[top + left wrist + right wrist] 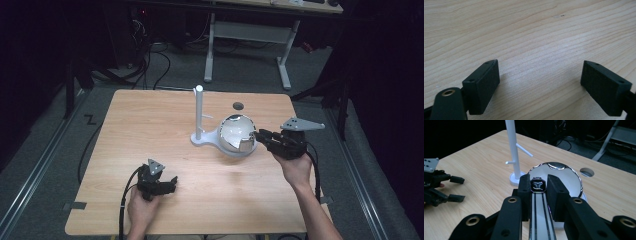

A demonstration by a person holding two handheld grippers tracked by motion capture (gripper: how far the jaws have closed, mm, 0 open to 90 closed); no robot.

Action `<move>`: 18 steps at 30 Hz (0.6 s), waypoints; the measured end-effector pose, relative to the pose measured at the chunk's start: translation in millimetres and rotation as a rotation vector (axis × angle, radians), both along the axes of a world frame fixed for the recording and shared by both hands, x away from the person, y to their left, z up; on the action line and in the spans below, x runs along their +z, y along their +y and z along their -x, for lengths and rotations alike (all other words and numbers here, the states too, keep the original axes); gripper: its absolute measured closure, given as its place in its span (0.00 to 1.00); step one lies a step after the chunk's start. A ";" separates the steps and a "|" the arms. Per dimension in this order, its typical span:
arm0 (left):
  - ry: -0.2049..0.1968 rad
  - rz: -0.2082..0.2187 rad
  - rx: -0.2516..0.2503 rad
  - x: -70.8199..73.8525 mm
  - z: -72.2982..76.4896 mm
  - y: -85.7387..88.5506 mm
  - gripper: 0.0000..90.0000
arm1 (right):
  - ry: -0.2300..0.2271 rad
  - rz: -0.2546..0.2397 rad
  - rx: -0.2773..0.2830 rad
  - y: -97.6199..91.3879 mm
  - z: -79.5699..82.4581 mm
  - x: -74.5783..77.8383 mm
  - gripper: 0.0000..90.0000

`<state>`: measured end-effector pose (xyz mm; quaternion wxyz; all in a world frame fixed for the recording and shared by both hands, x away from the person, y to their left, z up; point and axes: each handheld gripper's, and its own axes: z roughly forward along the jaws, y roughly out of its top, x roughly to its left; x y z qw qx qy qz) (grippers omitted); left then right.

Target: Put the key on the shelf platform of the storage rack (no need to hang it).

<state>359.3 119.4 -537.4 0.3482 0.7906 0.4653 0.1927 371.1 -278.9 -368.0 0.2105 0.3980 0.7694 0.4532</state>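
High view: the right gripper (pixel 259 136) reaches from the right side of the wooden table (pixel 150 125) to a shiny metal pan (pixel 238 135), which is tilted so its bright hollow faces the camera. The pan sits just right of a white peg stand (pixel 199 117) near the table's middle and seems to overlap the stand's base. My reading is that the pan has been taken by its handle and is being carried or turned near the stand; whether it is headed for a peg or for the tabletop I cannot tell, so setting it down remains. The left gripper (pixel 172 181) rests low at the near left, well apart from the pan.

Left gripper view: the two black fingers (pixel 482 85) stand wide apart over bare wood grain, with nothing between them and nothing touched, so this gripper is released.

Right gripper view: the fingers (pixel 555 192) are clenched on the pan's handle (pixel 540 212), a polished strip with two dark lines and a dark emblem at its far end, running straight between the pads. The bowl lies just beyond, with the stand to its far left and a round hole (pixel 587 172) in the table to its right.
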 end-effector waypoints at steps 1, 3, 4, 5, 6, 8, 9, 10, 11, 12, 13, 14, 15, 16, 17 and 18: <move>0.000 0.001 0.000 0.0 0.0 0.1 0.18 | 0.001 0.003 -0.001 1.5 -2.4 0.3 0.83; 0.001 0.002 0.000 0.0 0.0 0.1 0.18 | 0.004 0.005 -0.004 3.8 -6.9 0.4 0.83; 0.000 0.001 0.000 0.0 0.0 0.1 0.18 | 0.004 0.005 -0.005 4.9 -9.5 -0.1 0.83; 0.000 0.001 0.000 0.0 0.0 0.1 0.18 | 0.006 0.006 -0.010 5.8 -11.9 -0.6 0.83; 0.000 0.001 0.000 0.0 0.0 0.1 0.18 | 0.006 0.006 -0.010 5.8 -11.9 -0.6 0.83; 0.000 0.001 0.000 0.0 0.0 0.1 0.18 | 0.011 0.007 -0.017 8.2 -19.4 -2.8 0.83; 0.000 0.000 -0.001 0.0 0.0 0.1 0.18 | 0.017 0.009 -0.023 9.3 -21.6 -3.5 0.83; 0.000 0.000 0.000 0.0 -0.1 0.1 0.18 | 0.017 0.012 -0.024 10.0 -24.2 -4.5 0.83; 0.000 0.001 0.000 0.0 -0.1 0.1 0.18 | 0.016 0.019 -0.030 10.9 -26.6 -5.4 0.83; 0.000 0.001 0.000 0.0 0.0 0.1 0.18 | 0.020 0.023 -0.035 11.9 -28.9 -6.6 0.83; 0.000 0.001 0.000 0.0 0.0 0.0 0.18 | 0.024 0.021 -0.039 12.6 -31.2 -8.0 0.83; 0.000 0.000 0.000 0.0 0.0 0.1 0.18 | 0.027 0.023 -0.043 12.9 -33.5 -9.6 0.83; 0.000 0.000 0.000 0.0 -0.1 0.1 0.18 | 0.030 0.023 -0.049 13.5 -35.8 -11.3 0.83; 0.000 0.000 0.000 0.0 -0.1 0.1 0.18 | 0.034 0.023 -0.051 13.8 -38.1 -13.3 0.83; 0.000 0.000 0.000 0.0 -0.1 0.1 0.18 | 0.040 0.022 -0.054 14.2 -40.1 -15.3 0.83; 0.000 0.000 0.000 0.0 0.0 0.0 0.18 | 0.046 0.023 -0.057 14.7 -42.2 -17.2 0.83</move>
